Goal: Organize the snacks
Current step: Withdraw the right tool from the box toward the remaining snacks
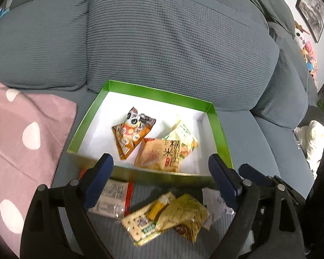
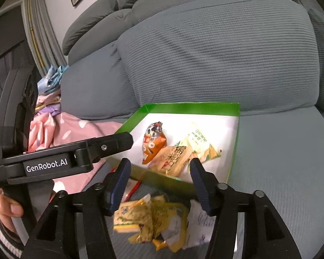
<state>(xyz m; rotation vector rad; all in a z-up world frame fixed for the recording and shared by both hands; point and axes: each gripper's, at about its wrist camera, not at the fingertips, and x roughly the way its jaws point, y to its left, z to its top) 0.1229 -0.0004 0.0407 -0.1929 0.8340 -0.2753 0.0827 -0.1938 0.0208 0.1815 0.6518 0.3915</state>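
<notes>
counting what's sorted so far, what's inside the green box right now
Three packets lie in the green box: an orange cartoon packet, a tan packet and a pale green packet partly under the tan one. Anything beneath them is covered.

The left gripper (image 1: 161,168) pointed steeply downward, its blue-padded jaws spread wide with nothing between them. The right gripper (image 2: 159,173) tilted down less steeply, jaws parted and gripping nothing. A hand (image 2: 7,210) clasped the left gripper's handle.
</notes>
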